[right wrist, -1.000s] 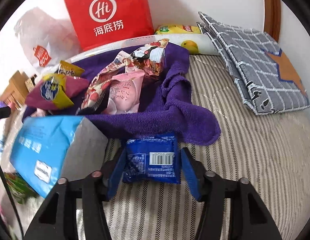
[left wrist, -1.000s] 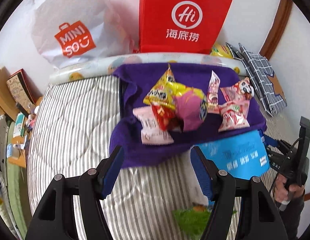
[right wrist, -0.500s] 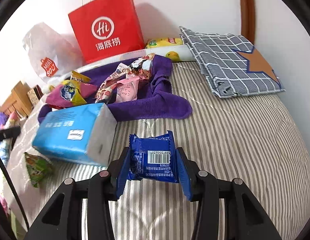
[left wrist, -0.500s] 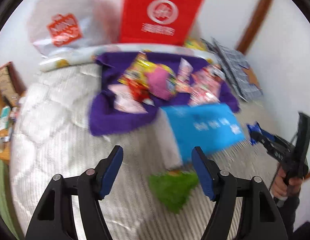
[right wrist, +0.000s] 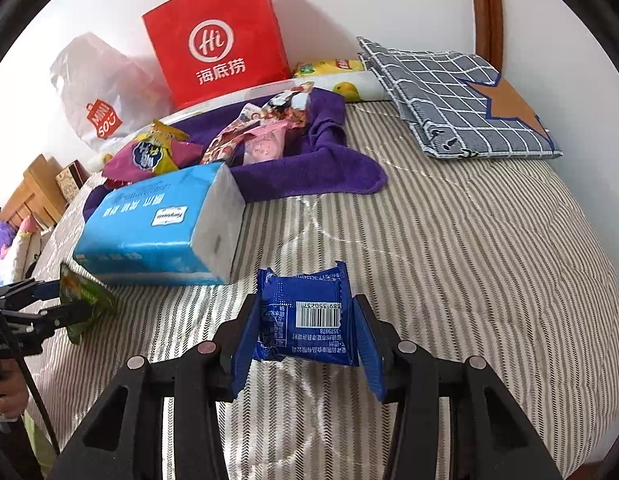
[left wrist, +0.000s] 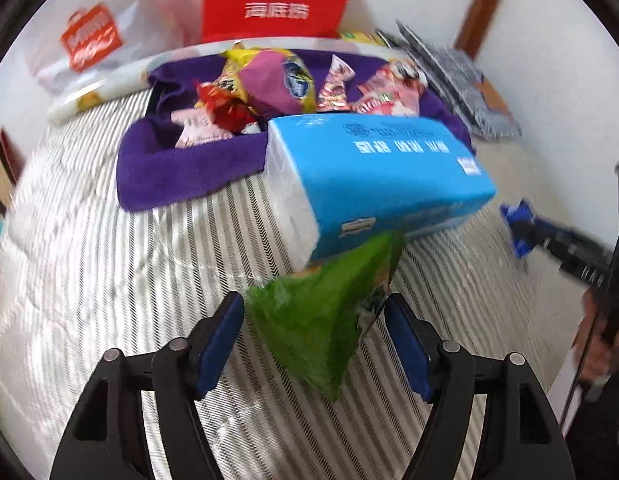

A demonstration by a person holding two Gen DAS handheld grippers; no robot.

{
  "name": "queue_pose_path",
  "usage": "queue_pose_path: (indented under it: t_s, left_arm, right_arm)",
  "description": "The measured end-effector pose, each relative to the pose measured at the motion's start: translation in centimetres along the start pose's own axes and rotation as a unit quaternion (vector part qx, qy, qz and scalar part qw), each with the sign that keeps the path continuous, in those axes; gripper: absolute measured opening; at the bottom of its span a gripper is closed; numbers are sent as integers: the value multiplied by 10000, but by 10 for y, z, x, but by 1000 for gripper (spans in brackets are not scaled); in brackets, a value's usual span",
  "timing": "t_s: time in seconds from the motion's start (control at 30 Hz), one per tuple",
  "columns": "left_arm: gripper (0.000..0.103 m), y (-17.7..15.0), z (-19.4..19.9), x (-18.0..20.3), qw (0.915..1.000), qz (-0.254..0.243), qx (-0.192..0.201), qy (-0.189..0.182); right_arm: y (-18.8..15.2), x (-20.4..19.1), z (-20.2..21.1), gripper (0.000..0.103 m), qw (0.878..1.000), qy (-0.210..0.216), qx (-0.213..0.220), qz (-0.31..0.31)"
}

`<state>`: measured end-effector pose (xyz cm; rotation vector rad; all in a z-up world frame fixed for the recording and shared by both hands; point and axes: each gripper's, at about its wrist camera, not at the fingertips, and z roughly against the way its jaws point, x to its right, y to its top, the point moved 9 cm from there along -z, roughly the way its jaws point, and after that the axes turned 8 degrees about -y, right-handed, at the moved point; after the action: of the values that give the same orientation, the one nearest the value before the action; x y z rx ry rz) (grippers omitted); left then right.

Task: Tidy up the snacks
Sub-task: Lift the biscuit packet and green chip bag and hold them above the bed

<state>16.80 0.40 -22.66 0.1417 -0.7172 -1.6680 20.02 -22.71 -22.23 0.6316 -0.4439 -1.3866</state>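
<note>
The left gripper has dropped in from the purple towel to the crinkly green triangular snack packet at lower centre – it sits between jaws that are closing, pads not yet pressing. Just above lies the blue tissue pack. Over at the right, the right gripper has lifted clear, clamped on the blue foil snack packet – both look headed for sorting.
</note>
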Motion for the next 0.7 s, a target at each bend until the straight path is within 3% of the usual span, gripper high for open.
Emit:
queue_pose_path:
  t_s: [0.17, 0.33, 0.4, 0.53, 0.7]
  left_arm:
    - [68, -2, 1, -2, 9996, -33, 295, -22]
    - [64, -4, -5, 1, 9970, -557, 402, 354]
    - [63, -6, -10, -1, 9949, -759, 379, 540]
    - [63, -4, -11, -6, 9963, -661, 398, 375]
    - [64, -4, -12, -3, 9952, -755, 421, 449]
  right_arm:
    - [4, -3, -12, 45, 9996, -216, 106, 133]
    - [14, 8, -27, 45, 9988, -433, 211, -45]
    - [14, 10, -32, 45, 9988, -419, 205, -119]
    - [14, 14, -38, 45, 9992, -248, 106, -283]
    - [14, 12, -38, 47, 9993, -184, 97, -312]
